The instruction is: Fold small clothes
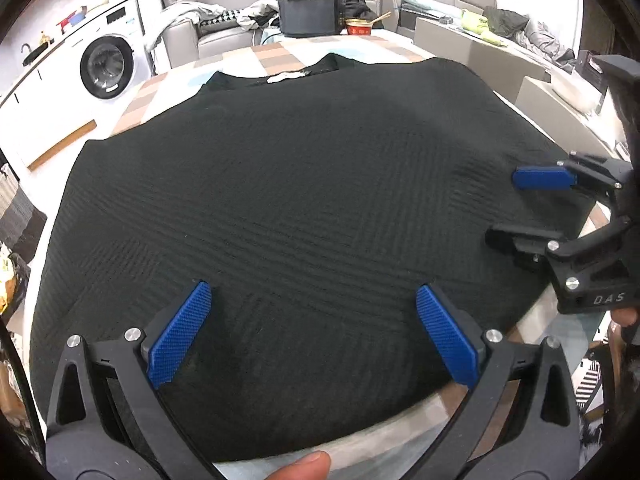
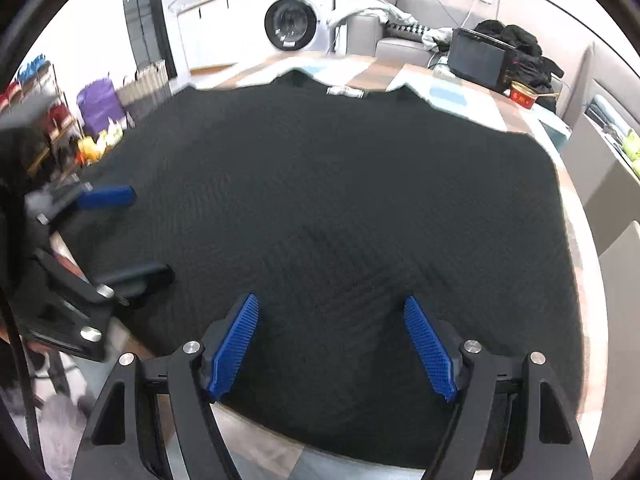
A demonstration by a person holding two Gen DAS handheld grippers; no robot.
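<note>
A black ribbed top lies spread flat on the table, its neckline with a white label at the far side. My left gripper hovers open over the near hem, nothing between its blue pads. The right gripper shows at the right edge of that view, open above the cloth's right side. In the right wrist view the same top fills the table and my right gripper stands open over its near hem. The left gripper appears blurred at the left, also open.
The patterned tablecloth shows beyond the neckline. A black screen and a red cup stand at the table's far end. A washing machine and a grey sofa lie behind. A thumb shows at the bottom edge.
</note>
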